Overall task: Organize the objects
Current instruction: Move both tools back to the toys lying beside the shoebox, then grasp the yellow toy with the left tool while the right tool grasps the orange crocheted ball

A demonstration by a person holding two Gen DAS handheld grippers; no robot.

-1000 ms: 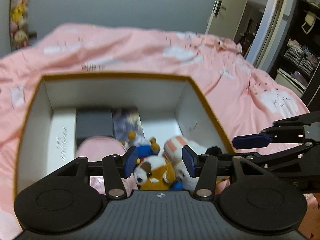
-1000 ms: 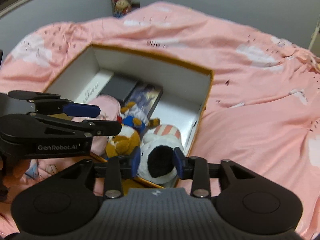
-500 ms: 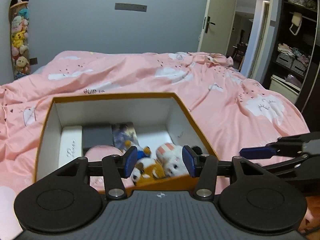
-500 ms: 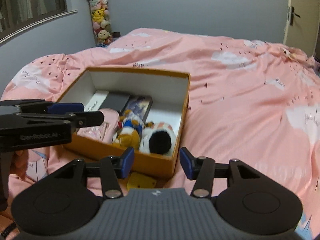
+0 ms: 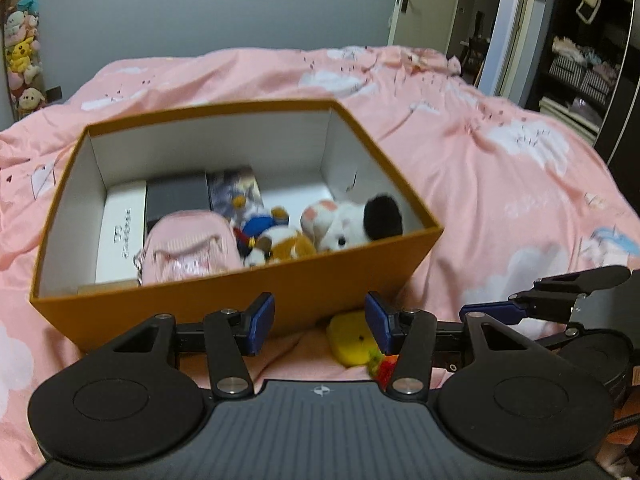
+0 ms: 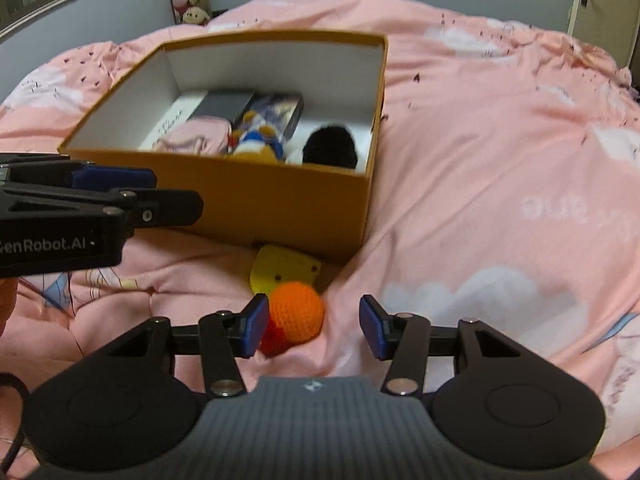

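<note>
Orange crochet ball (image 6: pixel 296 307) lies on the bed (image 6: pixel 480 160), just in front of the orange box (image 6: pixel 280 208), touching a yellow toy (image 6: pixel 282 268) and a red piece. Looks soft, light and squashy, likely grippy yarn; take it across the middle. Right claw (image 6: pixel 310 326) stands wide and empty, having just been opening, its left pad beside the ball. Left claw (image 5: pixel 320 322) also wide, empty. Box holds a panda plush (image 5: pixel 360 224), a duck plush, a pink pouch (image 5: pixel 188 244), and flat boxes at the back.

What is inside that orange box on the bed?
Inside the orange box: a pink pouch, plush toys, a white carton, a dark case. Whatever lies beneath them is covered.
</note>
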